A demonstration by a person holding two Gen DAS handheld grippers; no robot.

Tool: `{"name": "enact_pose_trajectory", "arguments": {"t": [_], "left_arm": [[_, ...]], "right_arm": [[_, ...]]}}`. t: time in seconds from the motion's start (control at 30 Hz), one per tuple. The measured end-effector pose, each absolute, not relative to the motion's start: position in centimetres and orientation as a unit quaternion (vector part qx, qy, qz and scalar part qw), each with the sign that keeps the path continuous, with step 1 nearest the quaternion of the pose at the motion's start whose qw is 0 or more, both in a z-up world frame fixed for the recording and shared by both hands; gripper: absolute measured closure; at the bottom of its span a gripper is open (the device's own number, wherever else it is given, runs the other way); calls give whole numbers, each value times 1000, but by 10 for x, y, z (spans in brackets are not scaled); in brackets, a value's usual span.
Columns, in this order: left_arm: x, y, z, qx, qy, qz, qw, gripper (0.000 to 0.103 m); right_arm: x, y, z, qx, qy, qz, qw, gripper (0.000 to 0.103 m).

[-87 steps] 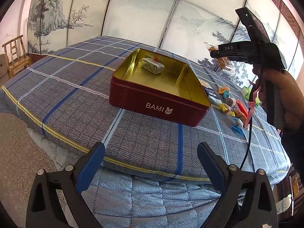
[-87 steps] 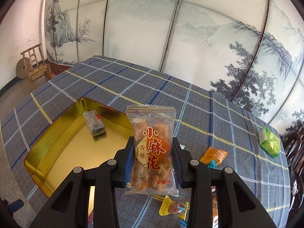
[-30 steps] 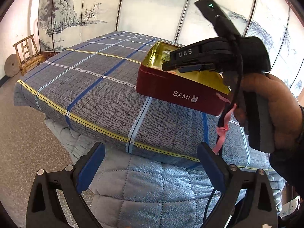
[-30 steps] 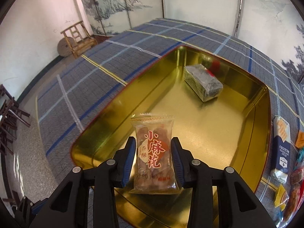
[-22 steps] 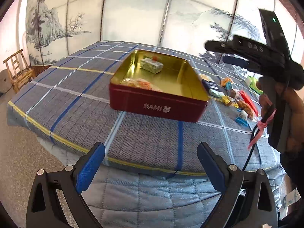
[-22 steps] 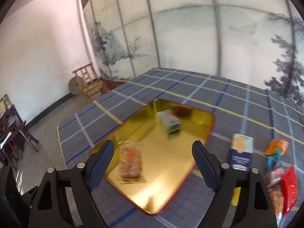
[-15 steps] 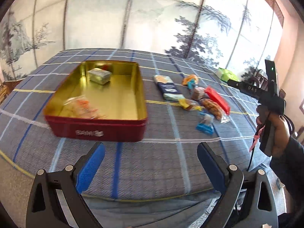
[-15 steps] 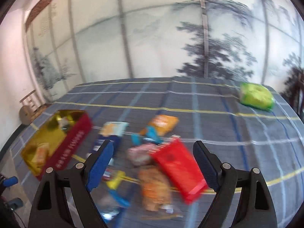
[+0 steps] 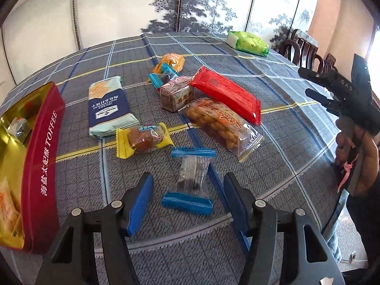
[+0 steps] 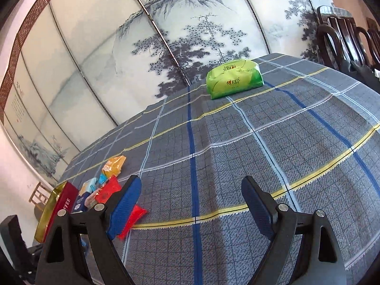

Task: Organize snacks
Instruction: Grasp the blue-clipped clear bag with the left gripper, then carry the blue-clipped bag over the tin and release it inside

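My left gripper [image 9: 187, 190] hangs low over a clear candy packet with blue ends [image 9: 191, 178]. Its jaws are closing with the packet between them, and the pads stand clear of it. The red tin [image 9: 45, 161] with a gold inside sits at the left and holds a twist-snack packet [image 9: 6, 204] and a grey packet [image 9: 19, 128]. Loose snacks lie beyond: a yellow-wrapped cake [image 9: 143, 139], a blue-and-white cracker pack [image 9: 106, 104], a clear bag of fried twists [image 9: 220, 123] and a red pack [image 9: 225, 95]. My right gripper [image 10: 191, 185] is open and empty over bare cloth.
A green tissue pack [image 10: 234, 78] lies at the far side of the checked tablecloth [image 10: 261, 142]. Dark wooden chairs [image 10: 344, 38] stand at the right edge. A painted folding screen [image 10: 166, 47] closes the back. A hand holds the right gripper [image 9: 305, 82] at the table's right.
The right gripper let go of the twist-snack packet in the tin and swung right, away from the snacks. The left gripper swung from the tin to the loose snacks, and its jaws narrowed.
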State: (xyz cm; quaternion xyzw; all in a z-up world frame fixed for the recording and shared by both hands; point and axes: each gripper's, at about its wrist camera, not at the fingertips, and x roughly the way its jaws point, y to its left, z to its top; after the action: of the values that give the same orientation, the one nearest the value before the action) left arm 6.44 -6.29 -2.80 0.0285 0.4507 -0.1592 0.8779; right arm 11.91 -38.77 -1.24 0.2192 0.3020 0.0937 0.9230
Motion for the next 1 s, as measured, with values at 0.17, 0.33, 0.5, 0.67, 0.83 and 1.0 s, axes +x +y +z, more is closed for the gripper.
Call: {"name": "enact_pose_trajectory", "arguments": {"t": [0.17,0.33,0.5,0.67,0.83,1.0], "left_arm": [[76,-72,-30,44,455,-162,875,61],[74,-77,-26,44,451,-168,875,83],[60,-89,-3,67,419,-165,891,83],[60,-84,21,79,391,-122,909,83],[65,-66,33,79,377,-86,919,83],[69,-45,39,75,372,-54,924,83]], "right_arm": [[122,-405,-28,275,316,89,904,16],[126,-405,-32,280,326,100,897,16],[126,-405,-34,282,327,102,896,16],[127,-407,-35,286,330,95,895,16],[131,-407,-37,284,340,91,892,16],[131,-408,-38,285,343,87,891,16]]}}
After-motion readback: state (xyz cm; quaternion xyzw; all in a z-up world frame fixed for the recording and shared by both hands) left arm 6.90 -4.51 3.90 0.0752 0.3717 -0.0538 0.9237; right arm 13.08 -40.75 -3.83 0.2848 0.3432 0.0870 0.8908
